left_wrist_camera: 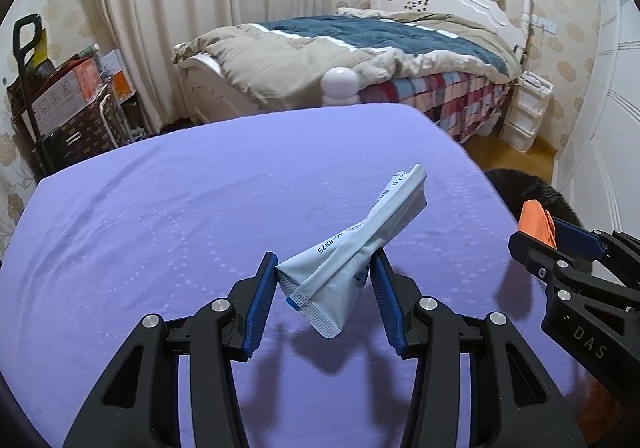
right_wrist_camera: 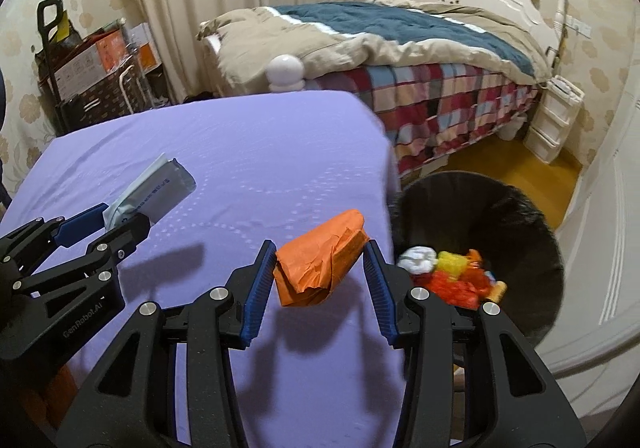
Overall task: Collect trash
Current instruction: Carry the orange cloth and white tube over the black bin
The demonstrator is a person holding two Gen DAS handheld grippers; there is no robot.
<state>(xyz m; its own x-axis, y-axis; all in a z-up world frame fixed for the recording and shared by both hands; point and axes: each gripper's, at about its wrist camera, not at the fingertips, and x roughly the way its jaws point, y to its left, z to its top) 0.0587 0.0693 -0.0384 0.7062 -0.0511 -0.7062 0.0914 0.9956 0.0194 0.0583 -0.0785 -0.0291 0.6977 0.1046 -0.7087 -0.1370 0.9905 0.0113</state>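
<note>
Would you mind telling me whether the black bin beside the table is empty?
Not empty. The right wrist view shows the black bin holding red, yellow and white trash at its bottom.

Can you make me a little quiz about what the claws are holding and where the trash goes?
1. True or false: the left claw holds an orange paper.
2. Which claw is nearer the black trash bin? A) left B) right
3. Fill in: the table is covered by a ____ cloth.

Key:
1. False. The left claw grips a pale blue packet; the orange paper is in the right claw.
2. B. The bin sits just beyond the table's edge on the right claw's side, with colourful trash already inside.
3. Purple.
</note>
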